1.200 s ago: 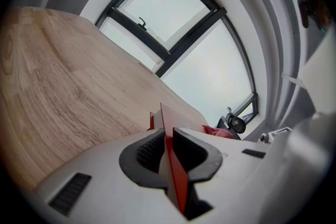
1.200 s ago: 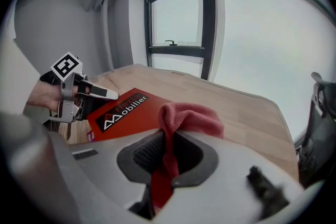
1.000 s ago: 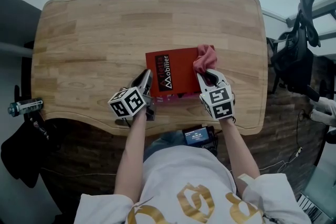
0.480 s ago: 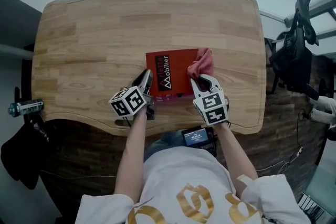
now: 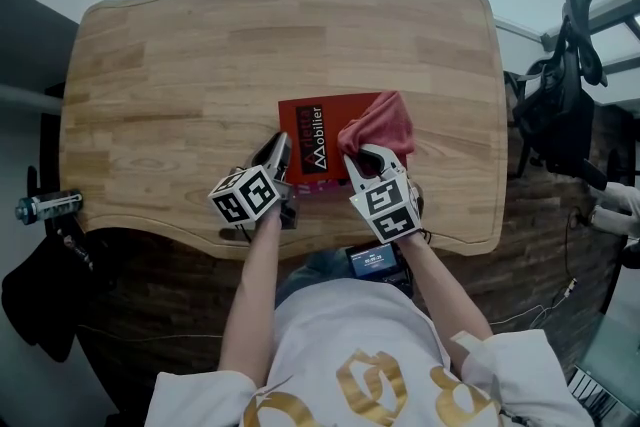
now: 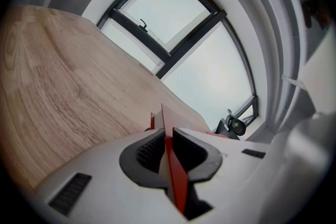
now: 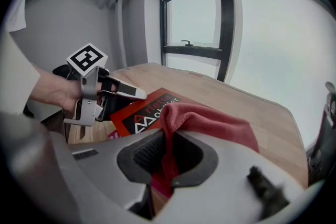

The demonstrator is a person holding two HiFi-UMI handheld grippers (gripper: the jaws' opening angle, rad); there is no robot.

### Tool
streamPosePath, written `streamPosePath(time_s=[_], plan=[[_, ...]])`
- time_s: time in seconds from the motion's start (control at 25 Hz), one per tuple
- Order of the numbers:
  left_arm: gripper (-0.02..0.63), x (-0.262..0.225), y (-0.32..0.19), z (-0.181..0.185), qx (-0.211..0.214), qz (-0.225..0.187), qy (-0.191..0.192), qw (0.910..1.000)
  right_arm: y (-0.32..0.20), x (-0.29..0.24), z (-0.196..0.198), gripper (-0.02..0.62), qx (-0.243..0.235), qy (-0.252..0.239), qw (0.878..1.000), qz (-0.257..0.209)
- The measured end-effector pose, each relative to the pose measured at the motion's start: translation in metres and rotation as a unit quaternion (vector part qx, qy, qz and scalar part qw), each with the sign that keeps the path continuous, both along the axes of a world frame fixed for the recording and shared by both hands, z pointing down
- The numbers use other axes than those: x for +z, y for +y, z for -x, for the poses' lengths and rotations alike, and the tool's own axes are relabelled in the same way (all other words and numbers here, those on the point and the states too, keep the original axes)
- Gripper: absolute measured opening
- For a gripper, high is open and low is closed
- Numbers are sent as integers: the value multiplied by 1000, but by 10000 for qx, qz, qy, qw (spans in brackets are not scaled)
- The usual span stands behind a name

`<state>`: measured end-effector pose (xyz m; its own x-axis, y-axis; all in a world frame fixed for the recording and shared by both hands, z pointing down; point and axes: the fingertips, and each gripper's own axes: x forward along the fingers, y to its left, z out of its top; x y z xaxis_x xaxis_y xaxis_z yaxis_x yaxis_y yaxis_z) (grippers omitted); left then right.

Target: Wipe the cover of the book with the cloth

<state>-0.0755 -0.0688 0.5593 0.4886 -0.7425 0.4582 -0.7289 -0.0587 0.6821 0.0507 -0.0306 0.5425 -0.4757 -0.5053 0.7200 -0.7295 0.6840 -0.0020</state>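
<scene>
A red book with a black title strip lies on the wooden table, near its front edge. My left gripper is shut on the book's left edge; in the left gripper view the red cover stands edge-on between the pads. My right gripper is shut on a pink-red cloth that rests bunched on the right half of the cover. The right gripper view shows the cloth pinched in the jaws, with the book and the left gripper beyond.
The table's front edge runs just below both grippers. A black office chair stands off the table's right side. A small device with a lit screen sits at the person's waist. Windows lie beyond the far edge.
My right gripper has slid left across the cover, dragging the cloth from the book's right edge toward its middle. The left gripper and the book have stayed put.
</scene>
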Motion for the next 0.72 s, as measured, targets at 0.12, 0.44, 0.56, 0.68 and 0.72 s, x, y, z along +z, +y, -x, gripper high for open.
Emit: streamPosePath(time_s=[0.12,0.44,0.56,0.68,0.72], plan=[[55,0,0,0,8,4,19,10000,5,0,18,55,-180,-33,9998,7],[54,0,0,-1,-22,19,139,9999,14,1,45,55,-579,-80,9983,35],[54,-1,0,-2,-26,6,164,9999,16,1,55,55,-730,-105,9973,51],[54,0,0,0,-22,16,147,9999,18,1,64,55,-856,-125,9962,83],[54,1,0,0,-24,16,148,9999,18,2,67,55,-900,-137,9958,105]])
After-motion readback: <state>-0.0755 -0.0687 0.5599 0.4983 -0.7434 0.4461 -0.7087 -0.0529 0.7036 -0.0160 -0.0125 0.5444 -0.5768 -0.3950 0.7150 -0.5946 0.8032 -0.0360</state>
